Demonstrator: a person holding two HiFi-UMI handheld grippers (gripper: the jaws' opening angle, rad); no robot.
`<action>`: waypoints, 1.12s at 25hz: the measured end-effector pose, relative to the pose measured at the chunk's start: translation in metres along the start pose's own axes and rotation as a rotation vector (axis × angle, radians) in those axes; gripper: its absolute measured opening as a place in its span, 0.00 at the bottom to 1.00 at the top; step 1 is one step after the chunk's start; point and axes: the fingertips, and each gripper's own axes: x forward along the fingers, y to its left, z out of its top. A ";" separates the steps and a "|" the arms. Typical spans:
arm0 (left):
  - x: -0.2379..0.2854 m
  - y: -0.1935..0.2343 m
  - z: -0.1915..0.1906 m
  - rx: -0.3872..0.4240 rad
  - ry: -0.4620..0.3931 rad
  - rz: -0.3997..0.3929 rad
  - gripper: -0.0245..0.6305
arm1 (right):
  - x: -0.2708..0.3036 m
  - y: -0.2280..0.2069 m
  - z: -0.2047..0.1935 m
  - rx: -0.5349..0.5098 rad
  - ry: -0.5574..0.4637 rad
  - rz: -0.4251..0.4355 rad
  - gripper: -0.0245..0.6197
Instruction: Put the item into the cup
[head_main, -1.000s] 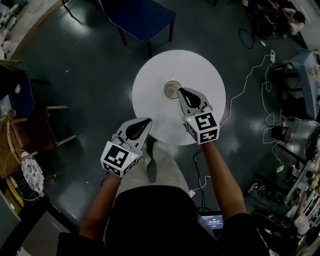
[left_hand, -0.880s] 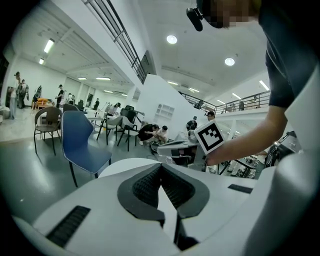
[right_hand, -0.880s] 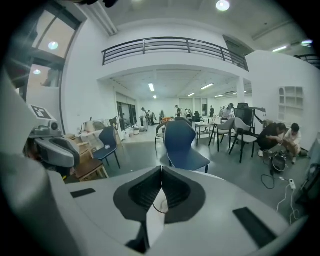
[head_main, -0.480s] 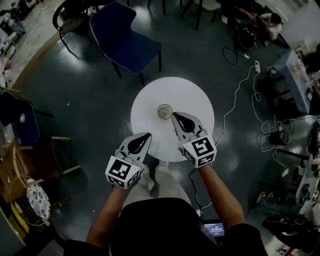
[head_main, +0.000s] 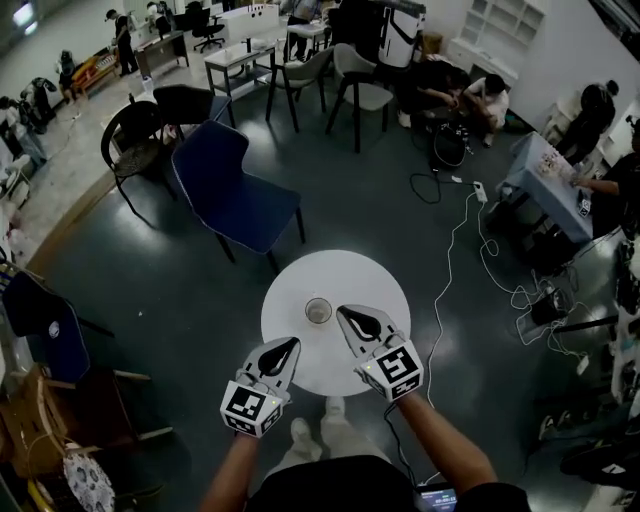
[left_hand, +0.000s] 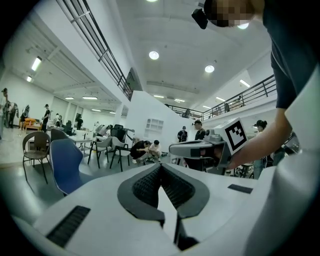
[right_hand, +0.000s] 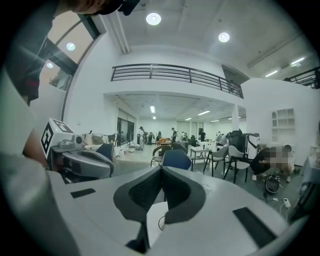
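A small clear cup sits on the round white desk, low middle. The left gripper and right gripper are both pressed together, empty

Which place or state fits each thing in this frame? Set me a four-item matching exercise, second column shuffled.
Things:
1. cup
2. left gripper
3. right gripper
4. chair

Places and states:
A. dark blue, on the floor beyond the table
B. stands near the middle of the round white table
C. shut and empty, tip just beside the cup
D. shut and empty, tip over the table's near edge, farther from the cup

Pairs: 1-B, 2-D, 3-C, 4-A
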 end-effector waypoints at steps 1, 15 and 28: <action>-0.004 -0.003 0.005 0.006 -0.006 -0.006 0.06 | -0.004 0.004 0.006 0.001 -0.008 -0.003 0.07; -0.055 -0.042 0.039 0.108 -0.067 -0.072 0.06 | -0.061 0.062 0.044 -0.015 -0.083 -0.071 0.07; -0.075 -0.071 0.046 0.221 -0.037 -0.103 0.06 | -0.084 0.080 0.050 0.018 -0.107 -0.069 0.07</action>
